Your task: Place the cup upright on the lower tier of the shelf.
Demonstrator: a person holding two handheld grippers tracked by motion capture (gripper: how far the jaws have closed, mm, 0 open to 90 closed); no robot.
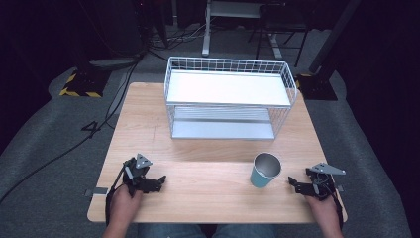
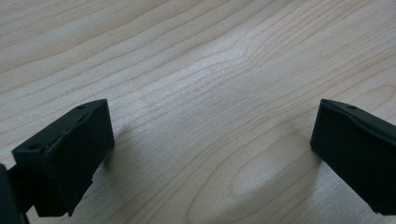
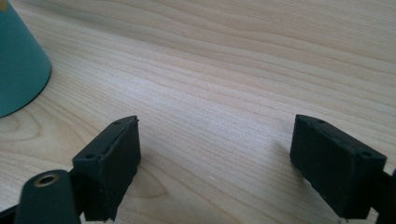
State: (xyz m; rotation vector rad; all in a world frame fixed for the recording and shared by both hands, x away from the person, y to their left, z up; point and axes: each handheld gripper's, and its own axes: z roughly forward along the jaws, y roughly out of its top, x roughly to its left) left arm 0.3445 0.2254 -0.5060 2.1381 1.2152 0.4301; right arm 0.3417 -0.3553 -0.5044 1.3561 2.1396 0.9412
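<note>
High view: my left tool [image 1: 159, 181] rests low on the wooden surface [image 1: 208, 148] at lower left of the frame, jaws pointing toward the centre. My right tool [image 1: 292, 182] sits at lower right, jaws pointing left at the teal cup [image 1: 265, 170]. The cup stands upright at lower centre-right, metallic inside, near the right tool but apart from it. A white wire rack [image 1: 229, 96] with two shelves stands at upper centre, well apart from both tools.

Left gripper view: I see the left tool [image 2: 212, 140] spread wide, one black jaw at lower left of the frame and one at the right edge, bare wood grain between them; nothing held.

Right gripper view: the right tool [image 3: 215, 161] is likewise wide apart, nothing between the jaws. The cup [image 3: 18, 65] shows at upper left of the frame, standing on the surface, beyond and beside the nearer jaw, not touching it.
</note>
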